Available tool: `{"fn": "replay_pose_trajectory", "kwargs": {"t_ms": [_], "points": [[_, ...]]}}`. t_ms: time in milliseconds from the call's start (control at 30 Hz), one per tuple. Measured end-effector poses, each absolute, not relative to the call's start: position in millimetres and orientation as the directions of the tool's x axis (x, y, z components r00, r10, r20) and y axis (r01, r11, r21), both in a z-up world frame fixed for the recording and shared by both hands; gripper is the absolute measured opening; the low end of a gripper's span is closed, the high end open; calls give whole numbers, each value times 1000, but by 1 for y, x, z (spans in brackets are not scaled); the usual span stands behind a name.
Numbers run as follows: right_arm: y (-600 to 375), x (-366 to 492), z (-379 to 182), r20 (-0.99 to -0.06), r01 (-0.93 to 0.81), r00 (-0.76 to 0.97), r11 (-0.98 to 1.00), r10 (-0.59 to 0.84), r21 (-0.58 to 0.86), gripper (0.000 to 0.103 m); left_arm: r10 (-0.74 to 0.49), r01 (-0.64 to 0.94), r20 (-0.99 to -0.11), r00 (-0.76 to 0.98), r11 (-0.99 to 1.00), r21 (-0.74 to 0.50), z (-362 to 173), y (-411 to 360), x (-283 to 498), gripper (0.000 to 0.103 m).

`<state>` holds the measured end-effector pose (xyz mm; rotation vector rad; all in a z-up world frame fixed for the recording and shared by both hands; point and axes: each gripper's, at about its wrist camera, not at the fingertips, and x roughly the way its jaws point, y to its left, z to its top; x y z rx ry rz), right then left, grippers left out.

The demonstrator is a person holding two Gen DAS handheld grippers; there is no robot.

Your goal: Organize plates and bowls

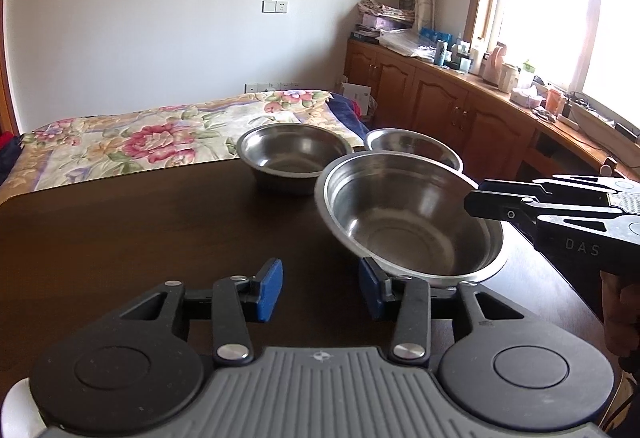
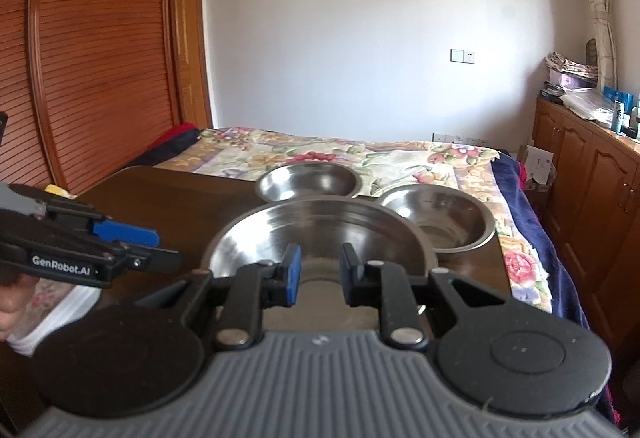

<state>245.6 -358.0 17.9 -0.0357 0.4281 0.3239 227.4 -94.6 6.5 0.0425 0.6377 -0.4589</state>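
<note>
Bedroom; dark table (image 1: 140, 230), 3 bowls (image 1: 412, 214).

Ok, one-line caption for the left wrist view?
Right gripper grips the tilted nearest steel bowl by its rim; open left gripper waits beside it.

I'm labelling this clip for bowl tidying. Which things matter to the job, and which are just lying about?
Job: near steel bowl, far left bowl, far right bowl, dark table, left hand-held gripper, right hand-held gripper.
Lying about: floral bed cover, stacked papers and bottles on the wooden cabinet.
</note>
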Motion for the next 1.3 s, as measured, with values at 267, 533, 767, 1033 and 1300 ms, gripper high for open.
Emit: {"fn": "replay_pose_trajectory", "kwargs": {"t_ms": [267,533,767,1033,1300], "points": [[-376,261,10,-414,-266,874,963,255,34,49,-395,426,-587,707,900,-92,2,-111,241,74],[-390,273,1,-417,-210,886,977,205,35,94,-396,405,-567,723,907,-117,0,-118,251,95],[-399,281,-6,-434,-193,879,979,199,58,100,-376,397,-557,740,914,-88,-5,-125,257,96],[-401,287,-9,-465,-222,853,971,237,88,86,-383,395,-577,721,912,-112,-8,-126,266,69],[-405,292,-15,-499,-229,824,963,268,140,53,-402,410,-597,694,902,-131,-13,-131,270,45]]}}
